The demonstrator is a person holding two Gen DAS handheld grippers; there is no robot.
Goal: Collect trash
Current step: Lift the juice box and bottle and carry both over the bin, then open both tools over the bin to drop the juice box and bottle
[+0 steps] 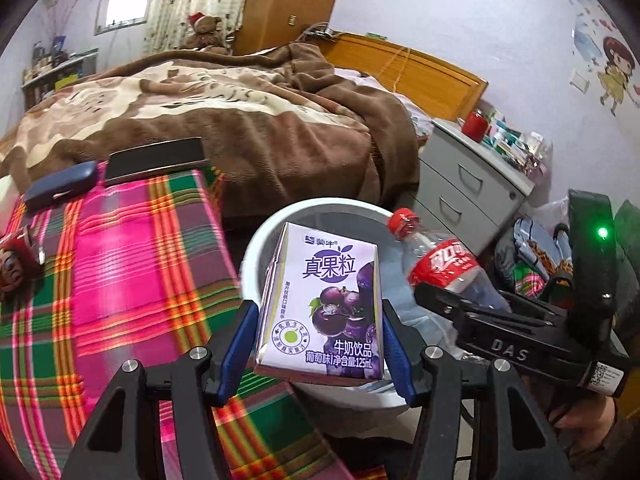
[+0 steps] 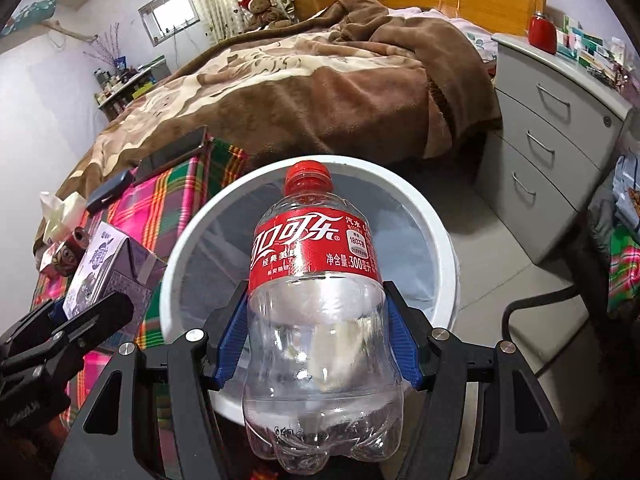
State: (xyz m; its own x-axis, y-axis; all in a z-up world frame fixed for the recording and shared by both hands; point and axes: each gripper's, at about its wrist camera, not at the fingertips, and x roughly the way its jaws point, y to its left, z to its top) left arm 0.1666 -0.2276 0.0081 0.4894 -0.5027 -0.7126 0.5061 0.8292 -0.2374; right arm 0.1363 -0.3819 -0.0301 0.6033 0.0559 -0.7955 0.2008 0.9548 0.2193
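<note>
My left gripper [image 1: 316,344] is shut on a purple grape milk carton [image 1: 324,304], its blue pads pressing both sides. The carton hangs over the near rim of a white round bin [image 1: 256,248] lined with a grey bag. My right gripper [image 2: 316,336] is shut on an empty clear cola bottle [image 2: 316,312] with a red label and red cap, held above the same white bin [image 2: 188,232]. In the left wrist view the cola bottle [image 1: 436,264] and the right gripper [image 1: 460,304] show at the right. The right wrist view shows the carton [image 2: 108,276] and the left gripper [image 2: 76,316] at the left.
A bed with a pink and green plaid sheet [image 1: 120,272] and a brown blanket [image 1: 248,120] lies left of the bin. A dark glasses case [image 1: 60,192], a black flat case [image 1: 156,158] and a small carton [image 1: 16,260] rest on the sheet. A grey drawer cabinet [image 2: 552,152] stands at the right.
</note>
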